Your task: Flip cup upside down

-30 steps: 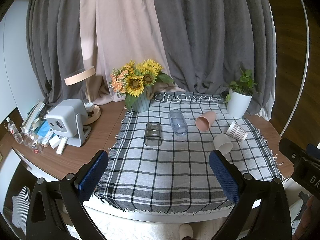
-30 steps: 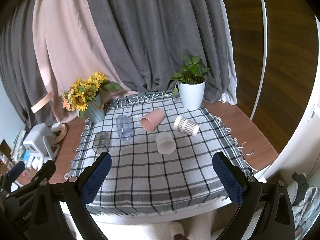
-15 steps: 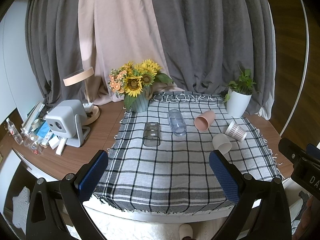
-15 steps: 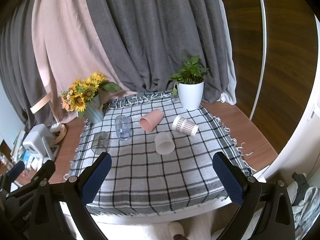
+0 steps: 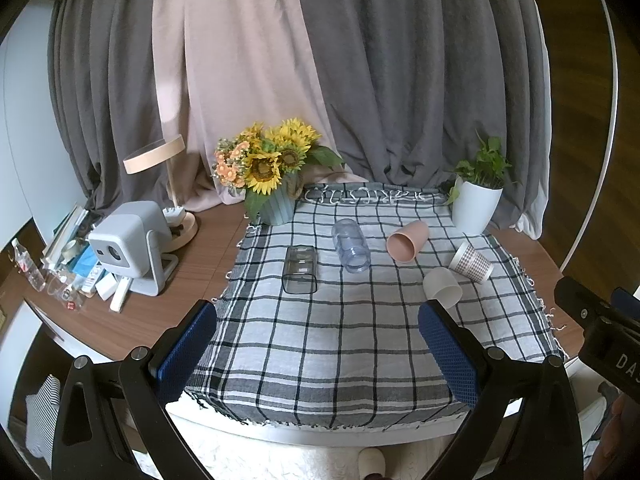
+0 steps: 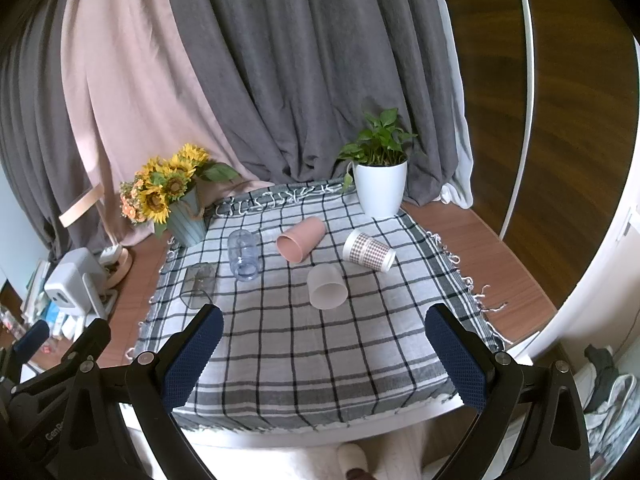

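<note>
1. A home room: floor-length grey and pink curtains [image 5: 280,80] hang behind the table [image 5: 208,240].
2. Decor: sunflower bouquet [image 5: 268,164] far left, potted plant [image 6: 380,176] far right, checked tablecloth [image 6: 312,340].
3. Small projector [image 5: 128,248] and lamp [image 5: 160,156] on the left.

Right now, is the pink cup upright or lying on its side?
On its side: the pink cup lies on the checked cloth, its open mouth facing the camera.

The left gripper [image 6: 32,344] is cut off at the right wrist view's edge, its fingertips hidden.
</note>
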Action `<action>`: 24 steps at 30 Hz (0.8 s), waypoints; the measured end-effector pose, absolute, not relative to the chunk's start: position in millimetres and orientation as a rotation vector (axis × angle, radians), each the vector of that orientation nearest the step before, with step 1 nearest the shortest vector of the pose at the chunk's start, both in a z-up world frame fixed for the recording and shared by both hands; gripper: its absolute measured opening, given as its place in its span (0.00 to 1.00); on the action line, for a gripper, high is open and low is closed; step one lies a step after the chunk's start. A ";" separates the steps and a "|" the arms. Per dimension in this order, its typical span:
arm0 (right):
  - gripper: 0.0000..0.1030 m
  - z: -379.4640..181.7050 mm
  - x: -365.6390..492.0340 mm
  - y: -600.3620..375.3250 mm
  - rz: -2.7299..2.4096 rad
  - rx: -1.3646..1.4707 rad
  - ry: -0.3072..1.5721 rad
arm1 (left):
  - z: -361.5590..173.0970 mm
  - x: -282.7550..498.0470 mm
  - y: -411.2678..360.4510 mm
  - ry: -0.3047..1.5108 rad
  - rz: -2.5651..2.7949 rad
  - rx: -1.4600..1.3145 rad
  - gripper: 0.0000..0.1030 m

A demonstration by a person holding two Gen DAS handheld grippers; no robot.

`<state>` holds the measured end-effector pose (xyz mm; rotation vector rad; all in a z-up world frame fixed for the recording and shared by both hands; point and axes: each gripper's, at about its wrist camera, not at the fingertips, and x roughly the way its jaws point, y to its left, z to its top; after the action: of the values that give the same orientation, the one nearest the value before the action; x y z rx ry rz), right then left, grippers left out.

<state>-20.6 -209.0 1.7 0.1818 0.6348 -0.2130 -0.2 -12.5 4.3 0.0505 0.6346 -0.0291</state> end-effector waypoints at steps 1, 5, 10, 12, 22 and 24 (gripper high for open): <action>0.99 1.6 -20.8 -209.4 -0.213 0.182 0.633 | 3.9 0.7 -14.1 0.638 -0.030 0.052 1.00; 0.99 -1.3 -19.9 -212.0 -0.215 0.188 0.635 | -3.3 8.4 -24.1 0.670 -0.021 0.072 1.00; 0.99 -18.6 -8.5 -220.9 -0.213 0.201 0.680 | -26.3 29.8 -34.6 0.729 -0.016 0.088 1.00; 0.99 -27.7 2.3 -225.6 -0.199 0.201 0.702 | -35.7 40.5 -36.4 0.757 -0.009 0.086 1.00; 0.99 -67.9 82.8 -239.5 -0.120 0.183 0.828 | -83.5 107.8 -53.4 0.915 0.032 0.087 1.00; 0.98 -77.7 104.2 -243.5 -0.109 0.176 0.864 | -91.3 121.0 -59.5 0.940 0.039 0.091 1.00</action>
<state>104.2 -243.5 -77.7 0.1759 0.8640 -0.1087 121.0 -59.5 -91.3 0.0909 0.9399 0.0385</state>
